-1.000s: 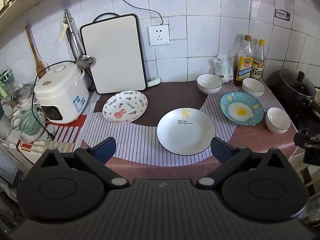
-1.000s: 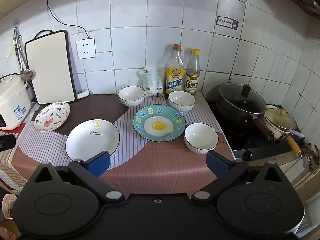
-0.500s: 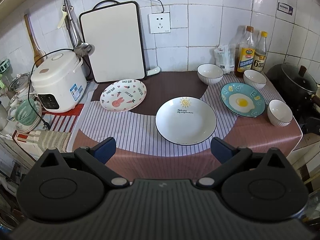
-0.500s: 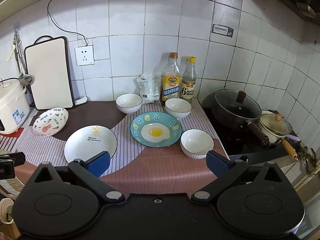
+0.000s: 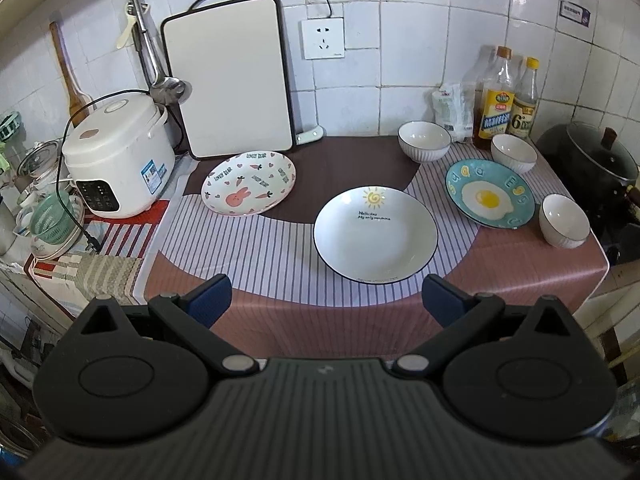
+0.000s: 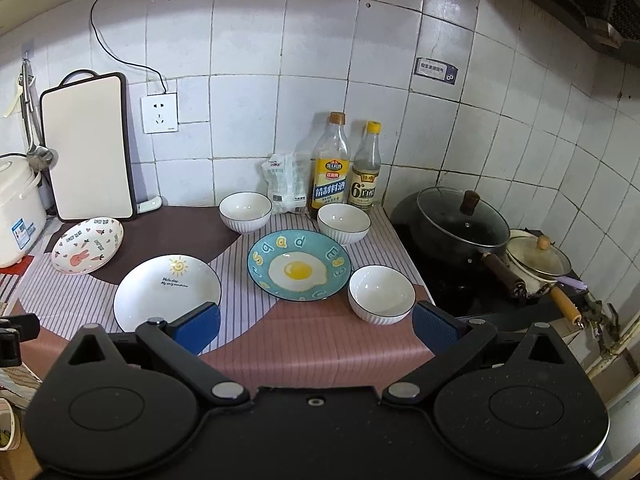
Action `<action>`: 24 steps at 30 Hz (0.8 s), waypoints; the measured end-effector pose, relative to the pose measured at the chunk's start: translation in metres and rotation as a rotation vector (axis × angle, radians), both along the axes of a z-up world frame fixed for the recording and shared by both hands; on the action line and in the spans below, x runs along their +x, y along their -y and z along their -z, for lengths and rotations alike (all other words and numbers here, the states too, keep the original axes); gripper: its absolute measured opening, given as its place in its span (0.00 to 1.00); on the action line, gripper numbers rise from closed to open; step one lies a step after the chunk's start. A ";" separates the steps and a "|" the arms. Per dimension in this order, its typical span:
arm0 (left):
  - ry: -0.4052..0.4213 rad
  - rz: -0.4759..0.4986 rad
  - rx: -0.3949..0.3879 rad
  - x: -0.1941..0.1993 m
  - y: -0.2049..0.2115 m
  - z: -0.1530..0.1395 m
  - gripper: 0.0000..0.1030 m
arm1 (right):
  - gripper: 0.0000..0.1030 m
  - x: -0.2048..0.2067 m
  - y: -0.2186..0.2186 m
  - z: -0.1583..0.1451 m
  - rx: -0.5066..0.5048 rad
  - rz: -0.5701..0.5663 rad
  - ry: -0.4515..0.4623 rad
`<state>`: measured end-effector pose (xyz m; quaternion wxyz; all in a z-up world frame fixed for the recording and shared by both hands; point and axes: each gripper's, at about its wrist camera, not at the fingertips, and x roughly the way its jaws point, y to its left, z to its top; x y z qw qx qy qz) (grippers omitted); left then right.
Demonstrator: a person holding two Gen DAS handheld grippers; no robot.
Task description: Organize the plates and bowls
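- The left gripper (image 5: 325,300) is held with jaws wide apart, nothing between them — likewise the right gripper (image 6: 316,326).
- Just beyond, the sun plate (image 5: 375,234) is seen on the striped cloth (image 5: 248,248).
- The egg plate (image 6: 299,271) lies ringed by three white bowls (image 6: 381,294) — the rabbit plate (image 5: 249,188) is set near the rice cooker (image 5: 118,158).

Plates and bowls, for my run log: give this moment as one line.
stage: before first grasp | left hand-held gripper: open, empty | right hand-held gripper: open, empty | three plates, three bowls: apart, unstacked

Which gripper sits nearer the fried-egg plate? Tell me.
Right, probably. The right gripper faces the fried-egg plate almost straight ahead. The left gripper faces the sun plate, with the egg plate off to its right.
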<state>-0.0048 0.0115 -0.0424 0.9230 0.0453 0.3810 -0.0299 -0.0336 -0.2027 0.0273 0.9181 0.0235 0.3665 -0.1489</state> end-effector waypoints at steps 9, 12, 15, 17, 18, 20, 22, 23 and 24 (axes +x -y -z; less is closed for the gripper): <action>0.020 -0.027 -0.001 -0.001 -0.005 0.008 1.00 | 1.00 0.000 -0.007 0.006 -0.092 -0.006 0.002; 0.020 -0.024 0.002 -0.002 -0.004 0.011 1.00 | 1.00 0.000 -0.006 0.008 -0.082 -0.010 0.000; 0.016 -0.023 0.001 -0.005 -0.003 0.013 1.00 | 1.00 0.000 -0.007 0.009 -0.081 -0.012 -0.005; 0.013 -0.022 0.003 -0.005 -0.003 0.014 1.00 | 1.00 -0.001 -0.006 0.010 -0.079 -0.012 -0.007; 0.012 -0.021 0.004 -0.006 -0.003 0.014 1.00 | 1.00 -0.001 -0.005 0.010 -0.077 -0.011 -0.008; 0.009 -0.021 0.007 -0.005 -0.003 0.015 1.00 | 1.00 -0.002 -0.006 0.011 -0.074 -0.008 -0.009; 0.006 -0.021 0.009 -0.005 -0.003 0.015 1.00 | 1.00 -0.001 -0.005 0.012 -0.070 -0.008 -0.011; 0.006 -0.021 0.010 -0.006 -0.003 0.015 1.00 | 1.00 -0.001 -0.005 0.013 -0.069 -0.009 -0.012; 0.005 -0.021 0.012 -0.006 -0.003 0.016 1.00 | 1.00 -0.001 -0.005 0.014 -0.069 -0.009 -0.012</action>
